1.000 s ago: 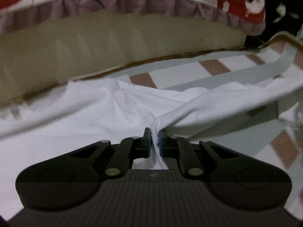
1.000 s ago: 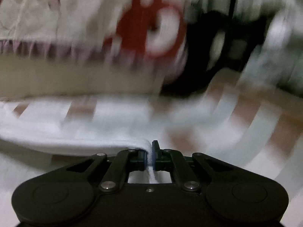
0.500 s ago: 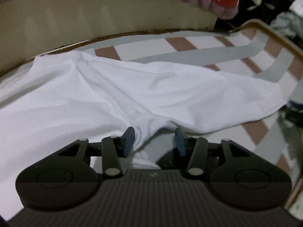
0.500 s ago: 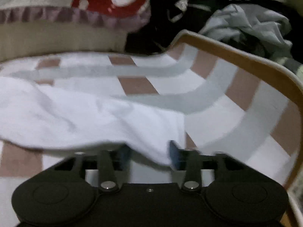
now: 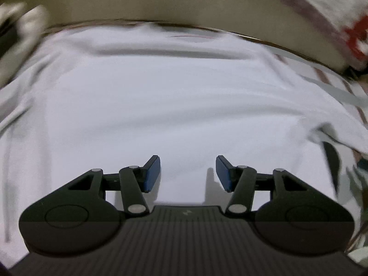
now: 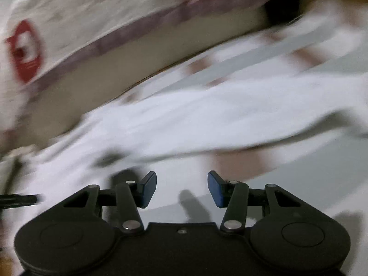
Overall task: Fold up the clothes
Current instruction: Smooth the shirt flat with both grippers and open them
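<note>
The left gripper (image 5: 188,172) hangs over a white garment (image 5: 165,105), its blue pads having just spread apart with nothing pinched between them. The right gripper (image 6: 182,189) likewise stands parted and empty after releasing, poised above the checked mat (image 6: 299,179) at the garment's (image 6: 207,117) near edge. The cloth lies spread across that raised-rim mat, beside a beige mattress (image 5: 184,2) under a red-patterned quilt (image 6: 76,16).
</note>
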Demonstrator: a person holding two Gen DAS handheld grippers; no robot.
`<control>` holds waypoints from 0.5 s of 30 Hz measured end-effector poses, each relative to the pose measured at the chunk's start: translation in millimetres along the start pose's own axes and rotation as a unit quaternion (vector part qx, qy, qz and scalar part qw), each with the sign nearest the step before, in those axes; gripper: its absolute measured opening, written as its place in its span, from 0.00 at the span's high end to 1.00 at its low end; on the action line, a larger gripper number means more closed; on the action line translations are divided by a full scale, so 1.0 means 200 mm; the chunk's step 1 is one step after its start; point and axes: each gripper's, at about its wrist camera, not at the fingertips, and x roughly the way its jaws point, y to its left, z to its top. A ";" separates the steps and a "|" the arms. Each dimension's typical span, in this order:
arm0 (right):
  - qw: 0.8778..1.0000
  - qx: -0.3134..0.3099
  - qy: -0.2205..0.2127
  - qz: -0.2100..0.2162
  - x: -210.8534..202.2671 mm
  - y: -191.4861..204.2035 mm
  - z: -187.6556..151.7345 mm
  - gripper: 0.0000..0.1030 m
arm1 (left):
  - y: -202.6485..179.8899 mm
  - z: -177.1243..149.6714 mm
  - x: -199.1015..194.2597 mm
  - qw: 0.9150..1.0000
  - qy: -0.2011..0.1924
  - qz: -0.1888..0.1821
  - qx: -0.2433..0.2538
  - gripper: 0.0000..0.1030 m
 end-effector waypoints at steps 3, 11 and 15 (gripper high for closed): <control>0.997 -0.061 0.032 0.046 0.20 0.25 0.01 0.47 | 0.21 -0.02 -0.04 0.999 0.001 0.014 -0.043 0.49; 0.979 -0.203 0.022 -0.025 0.67 0.66 0.10 0.86 | 0.52 -0.05 0.01 0.997 0.005 0.078 -0.019 0.49; 0.992 -0.109 0.008 -0.070 0.63 0.60 0.15 0.96 | 0.55 -0.07 -0.01 0.996 -0.004 0.087 0.007 0.49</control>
